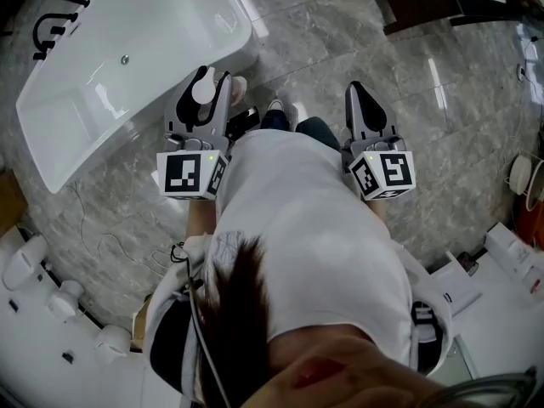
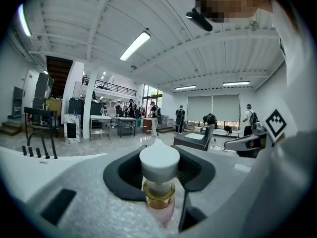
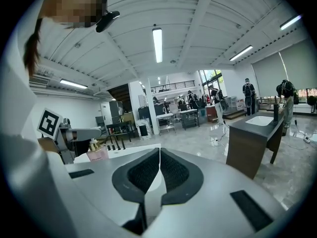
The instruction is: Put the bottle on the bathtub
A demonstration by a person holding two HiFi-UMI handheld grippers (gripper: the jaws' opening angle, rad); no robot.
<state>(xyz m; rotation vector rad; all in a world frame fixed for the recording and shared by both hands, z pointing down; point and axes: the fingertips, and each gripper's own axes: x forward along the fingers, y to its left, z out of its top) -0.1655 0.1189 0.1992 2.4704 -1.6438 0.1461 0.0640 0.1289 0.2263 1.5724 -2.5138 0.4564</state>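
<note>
Bottle (image 2: 159,202) clamped in left tool (image 2: 159,155), close by bathtub (image 1: 161,24)

Bottle: pink glass body, gold collar, white rounded cap (image 2: 159,160). It stands upright along the tool's axis, and the cap pokes out past the tool's tips.

Left tool: the jaws are partly closed, with the dark pads (image 2: 124,175) pressed against the bottle from both sides. The grip is on the neck and upper body. In the head view the tool is held low in front of the person, its tip at the bathtub's near wall. I cannot tell whether the bottle hangs over the rim or just beside it. No contact between bottle and tub is visible.

Right tool (image 3: 158,155): the jaws are brought together, the pads (image 3: 176,175) meet along a thin seam, and nothing is between them. The head view shows it held level with the left tool, well apart from the tub and over the grey marble floor (image 1: 340,32).

Bathtub: white and freestanding, set at an angle on the floor at the person's left front. It has a black faucet (image 1: 55,24) at the far end and a small drain (image 1: 125,59) in the basin.

The right gripper view catches the bottle from the side, pink and gold, between the left tool's jaws, with the white tub rim behind it.
</note>
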